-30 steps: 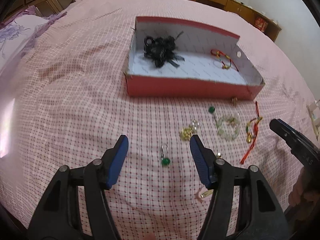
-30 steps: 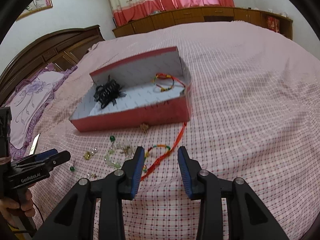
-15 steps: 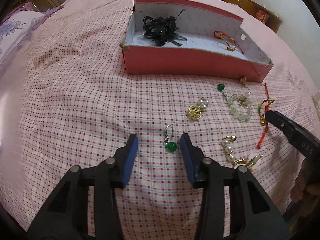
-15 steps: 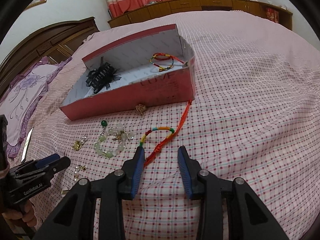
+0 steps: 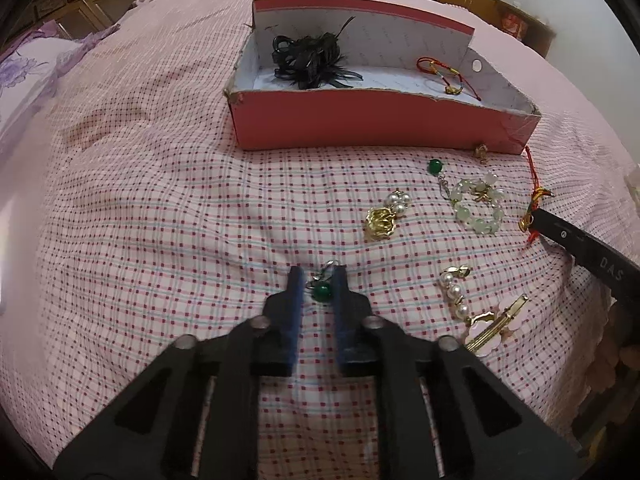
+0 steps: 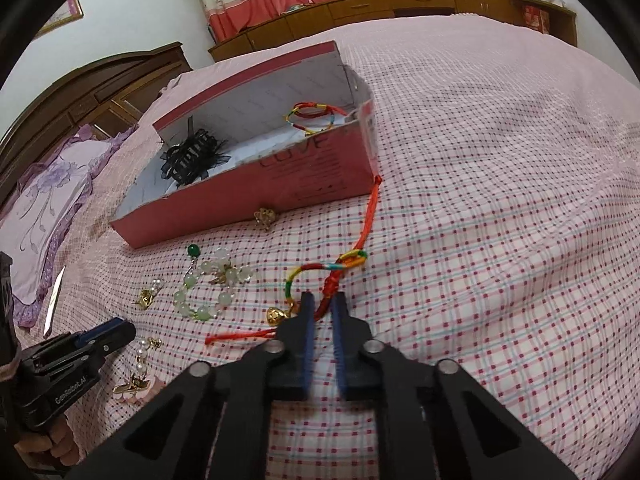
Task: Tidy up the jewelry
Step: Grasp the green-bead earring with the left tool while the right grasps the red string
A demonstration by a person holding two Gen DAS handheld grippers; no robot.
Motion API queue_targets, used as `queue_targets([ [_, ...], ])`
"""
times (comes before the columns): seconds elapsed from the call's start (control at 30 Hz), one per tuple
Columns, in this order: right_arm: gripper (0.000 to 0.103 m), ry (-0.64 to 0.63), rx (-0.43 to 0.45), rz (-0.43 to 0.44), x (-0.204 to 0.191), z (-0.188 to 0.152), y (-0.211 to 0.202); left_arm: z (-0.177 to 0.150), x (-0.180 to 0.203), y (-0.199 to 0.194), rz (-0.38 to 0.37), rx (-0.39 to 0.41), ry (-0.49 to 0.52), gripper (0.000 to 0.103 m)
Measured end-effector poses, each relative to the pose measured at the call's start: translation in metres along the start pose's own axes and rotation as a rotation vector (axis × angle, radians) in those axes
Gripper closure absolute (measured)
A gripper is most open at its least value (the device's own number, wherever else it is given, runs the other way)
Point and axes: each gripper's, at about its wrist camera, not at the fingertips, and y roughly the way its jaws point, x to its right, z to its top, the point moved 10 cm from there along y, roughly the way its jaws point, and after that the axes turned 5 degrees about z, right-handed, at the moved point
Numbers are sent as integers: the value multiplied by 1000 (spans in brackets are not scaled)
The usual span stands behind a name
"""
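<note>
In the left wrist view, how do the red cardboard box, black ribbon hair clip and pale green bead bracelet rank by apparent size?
Largest to smallest:
1. Red cardboard box
2. Black ribbon hair clip
3. Pale green bead bracelet, although it lies nearer the camera.

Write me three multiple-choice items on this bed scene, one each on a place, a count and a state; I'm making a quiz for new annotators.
1. Where does the black hair bow lie?
A. in the red box
B. on the pillow
C. under the curtain

2. How many string bracelets lie inside the box?
A. none
B. one
C. three

3. What is the left claw doing?
A. standing wide open above the box
B. gripping a pearl earring
C. shut on the green bead earring

Answers:
1 A, the bow rests on the box's white floor.
2 B, a single string bracelet sits at the box's far end.
3 C, the claw has just closed, its blue pads flanking the bead.
</note>
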Motion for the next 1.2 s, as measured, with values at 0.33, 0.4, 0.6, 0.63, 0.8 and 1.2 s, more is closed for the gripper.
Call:
queue_targets([
  [0.33, 102, -8, 46, 52, -8, -1, -22, 4, -7, -20, -60, 45, -44, 99],
  [0.4, 102, -15, 57, 57, -11, -1, -28, 6, -6, -27, -70, 61, -47, 99],
  [0.6, 98, -42, 67, 41, -15, 5, -33, 10, -4, -38, -73, 85, -50, 99],
  [0.63, 98, -36, 58, 30, -14, 6, -29, 10, -3, -39, -75, 87, -51, 99],
  [0.8, 73, -23, 32, 19, -16, 8, -15, 14, -3, -39, -75, 92, -55, 99],
  [1.2, 72, -72, -4, -81, -19, 8, 18, 17, -4, -39, -89, 91, -65, 99],
])
